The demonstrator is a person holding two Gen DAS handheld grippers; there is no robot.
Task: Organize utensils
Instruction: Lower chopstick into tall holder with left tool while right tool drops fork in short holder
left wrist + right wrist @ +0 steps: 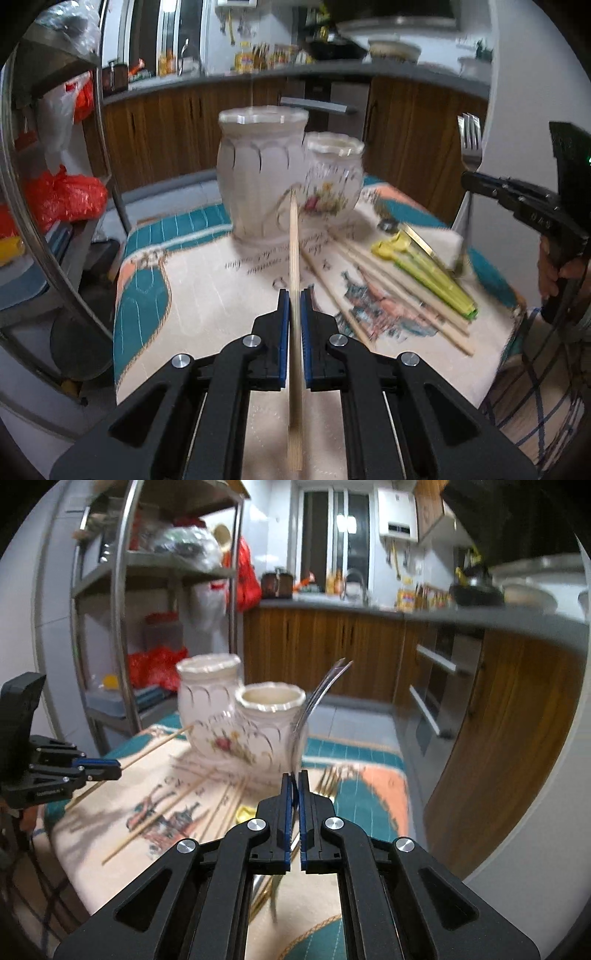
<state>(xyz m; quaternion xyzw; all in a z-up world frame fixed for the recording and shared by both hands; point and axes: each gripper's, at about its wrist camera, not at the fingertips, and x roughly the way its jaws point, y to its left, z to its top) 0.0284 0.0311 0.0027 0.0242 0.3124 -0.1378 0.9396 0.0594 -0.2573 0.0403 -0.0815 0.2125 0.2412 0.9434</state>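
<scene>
Left gripper (294,295): jaws clamped on one wooden chopstick (294,258), which we hold lifted off the table with its far tip aimed at the jars.

Right gripper (294,775): jaws clamped on the handle of a metal fork (314,701), tines raised and curving up to the right of the short jar.

Tall ribbed jar (258,177): far centre of the table, upright, touching or just beside the short one. What it holds we cannot tell.

Short floral jar (334,177): right of the tall jar, upright; its mouth looks empty in the right wrist view.

Loose wooden chopsticks (388,295): several lie fanned on the tablecloth (207,295), near right of the jars.

Green-and-yellow utensils (424,273): lying among the chopsticks, not yet sorted.

Gold-coloured piece (417,240) and a spoon-like item (386,225): lying beyond them, near the short jar.

Progress, in our judgement: early. Two items are in hand, neither is in a jar yet, and most of the pile is left on the cloth.
</scene>
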